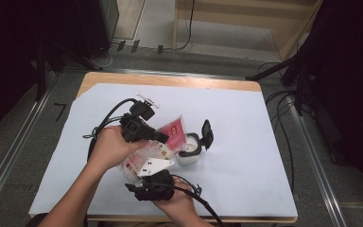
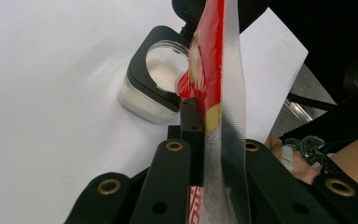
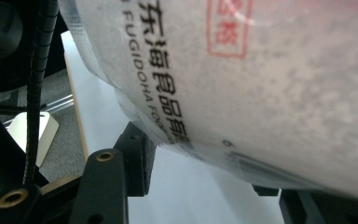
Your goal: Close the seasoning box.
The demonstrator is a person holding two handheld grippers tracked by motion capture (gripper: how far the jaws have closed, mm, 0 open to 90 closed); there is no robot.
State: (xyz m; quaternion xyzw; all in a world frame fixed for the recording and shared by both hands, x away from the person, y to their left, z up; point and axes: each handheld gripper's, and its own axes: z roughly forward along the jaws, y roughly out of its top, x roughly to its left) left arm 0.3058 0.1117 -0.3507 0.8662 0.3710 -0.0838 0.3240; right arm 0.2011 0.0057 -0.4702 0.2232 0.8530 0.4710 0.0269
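- Left gripper (image 1: 163, 137): chunky black body, a thick black cable looping off its back, a small white bracket on top
- Right gripper (image 1: 147, 182): black as well, capped by a grey three-cornered plate with dark dots, ribbed black cable trailing away
- Up close, flat black jaw links carry brass-ringed rivets and plain screw holes
- Forearms bare, no sleeves in sight

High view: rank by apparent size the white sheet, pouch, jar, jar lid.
1. White sheet, by far the largest.
2. Pouch, partly hidden by the grippers.
3. Jar.
4. Jar lid, flipped open and seen at an angle, so close to the jar.
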